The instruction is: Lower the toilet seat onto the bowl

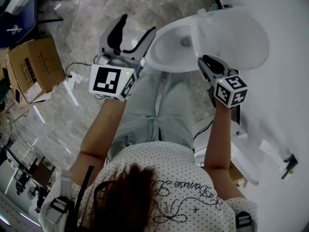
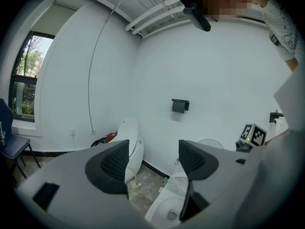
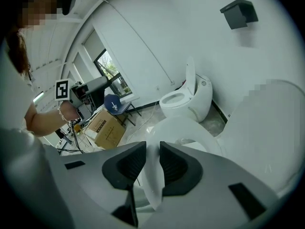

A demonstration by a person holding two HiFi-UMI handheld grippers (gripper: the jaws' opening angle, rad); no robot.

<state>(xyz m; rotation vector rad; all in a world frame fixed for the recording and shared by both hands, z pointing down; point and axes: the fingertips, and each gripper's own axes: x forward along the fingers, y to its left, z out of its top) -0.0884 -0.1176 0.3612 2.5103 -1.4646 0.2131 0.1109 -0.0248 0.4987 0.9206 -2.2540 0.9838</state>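
We see a cardboard box (image 1: pixel 34 66) on the floor at far left. Next is the left gripper (image 1: pixel 137 25), jaws spread wide with nothing between them, near the left rim of the toilet bowl (image 1: pixel 169 42). The bowl sits mid-frame, uncovered. The right gripper (image 1: pixel 203 62) is clamped on the thin front edge of the toilet seat (image 3: pixel 178 123). The seat is tilted up off the bowl, leaning toward the white wall (image 1: pixel 289 57) on the right, not down on the rim. A second toilet (image 3: pixel 190 99) stands farther along that wall.
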